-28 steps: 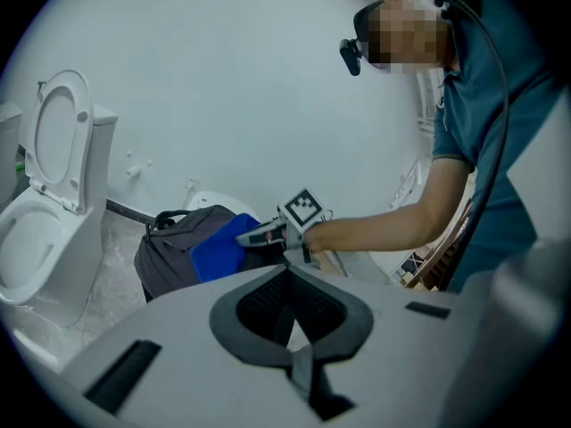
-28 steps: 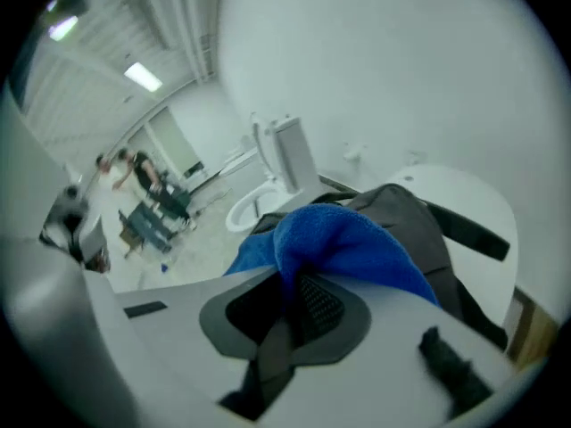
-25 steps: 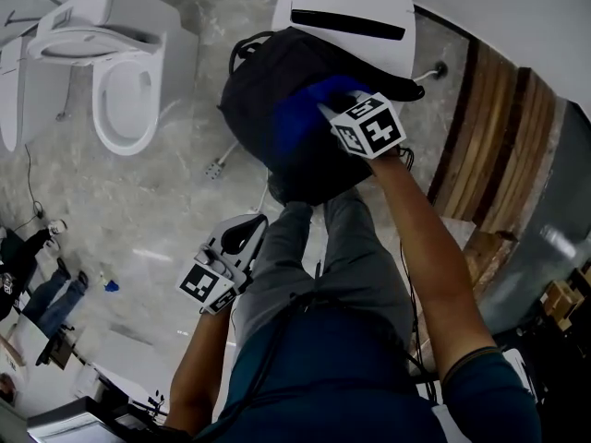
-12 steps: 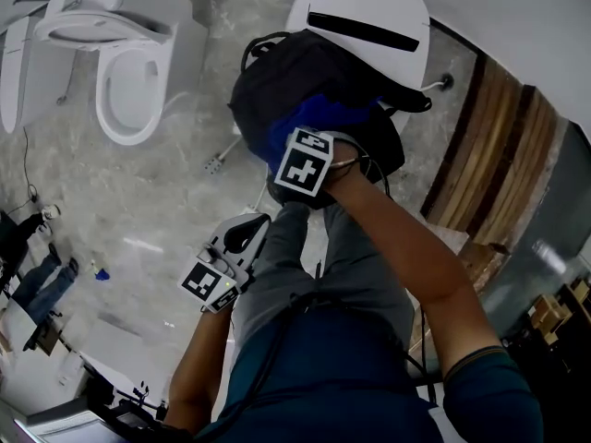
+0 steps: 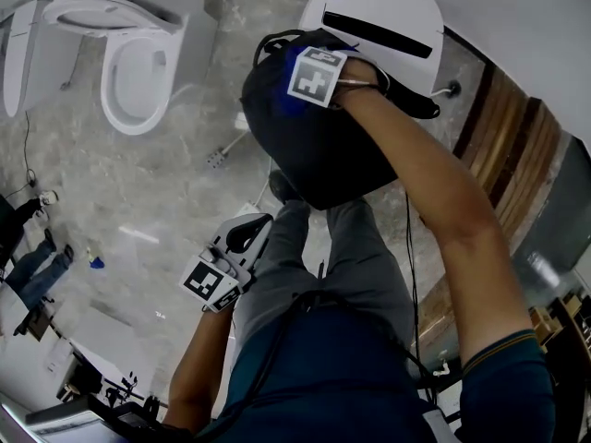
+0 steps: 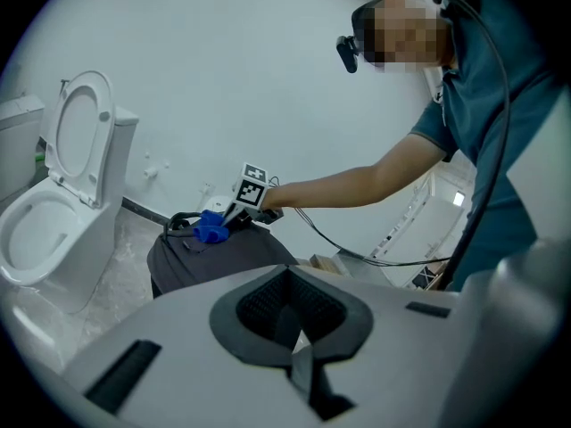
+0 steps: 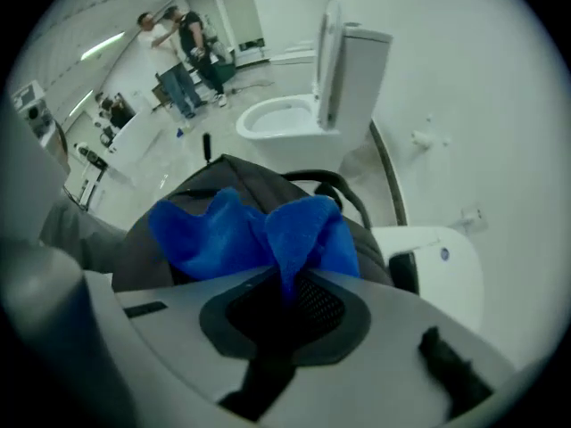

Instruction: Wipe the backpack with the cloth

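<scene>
Sweeping away from the person, the right gripper point(image 7: 285, 294) has carried the cloth point(image 7: 254, 232) from the backpack's point(image 5: 319, 150) 6 o'clock edge up to its 12 o'clock end. It now sits by the carry handle point(image 7: 346, 193). One full pass along the top panel looks done, so the sides probably remain.

The backpack is dead ahead of the person at 12 o'clock, a rounded black bag of matte woven fabric, set against a glossy white lidded fixture point(image 5: 388, 15). The cloth is bright blue, fluffy microfibre. It is bunched into two lobes and pinched at its middle fold between the right jaws, its loose ends pressed onto the bag.

At 7 o'clock the left gripper point(image 6: 290, 324) hangs by the person's leg, its ribbed dark pads together on nothing. An open white toilet point(image 5: 138, 63) stands at 10 o'clock on veined grey marble floor point(image 5: 166, 192), with slatted wood panelling point(image 5: 503, 146) at 2 o'clock.
</scene>
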`<state>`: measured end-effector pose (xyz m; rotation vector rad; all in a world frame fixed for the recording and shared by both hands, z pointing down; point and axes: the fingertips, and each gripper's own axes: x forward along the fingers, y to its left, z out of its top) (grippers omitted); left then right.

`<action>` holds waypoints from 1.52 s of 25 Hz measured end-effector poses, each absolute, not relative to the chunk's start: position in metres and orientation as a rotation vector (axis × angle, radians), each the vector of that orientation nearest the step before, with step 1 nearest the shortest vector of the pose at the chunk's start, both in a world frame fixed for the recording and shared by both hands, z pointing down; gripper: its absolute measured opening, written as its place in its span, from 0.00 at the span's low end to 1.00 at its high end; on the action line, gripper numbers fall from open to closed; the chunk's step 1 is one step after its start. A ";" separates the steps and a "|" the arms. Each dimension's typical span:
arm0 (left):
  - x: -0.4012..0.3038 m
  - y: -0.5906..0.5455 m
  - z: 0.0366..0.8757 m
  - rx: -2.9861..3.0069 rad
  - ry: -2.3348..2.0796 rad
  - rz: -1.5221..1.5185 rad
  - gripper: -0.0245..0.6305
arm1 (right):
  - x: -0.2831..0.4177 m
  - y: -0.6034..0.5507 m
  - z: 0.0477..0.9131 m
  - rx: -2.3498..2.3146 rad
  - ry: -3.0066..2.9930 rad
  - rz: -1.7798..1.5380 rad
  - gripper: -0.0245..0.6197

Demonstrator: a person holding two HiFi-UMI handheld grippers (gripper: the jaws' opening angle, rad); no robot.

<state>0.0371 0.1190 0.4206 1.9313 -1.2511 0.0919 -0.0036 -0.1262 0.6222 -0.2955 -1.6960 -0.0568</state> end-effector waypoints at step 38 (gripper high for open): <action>0.021 0.154 0.422 1.769 -1.478 -0.045 0.05 | -0.018 -0.196 0.619 -0.333 -1.628 -0.541 0.09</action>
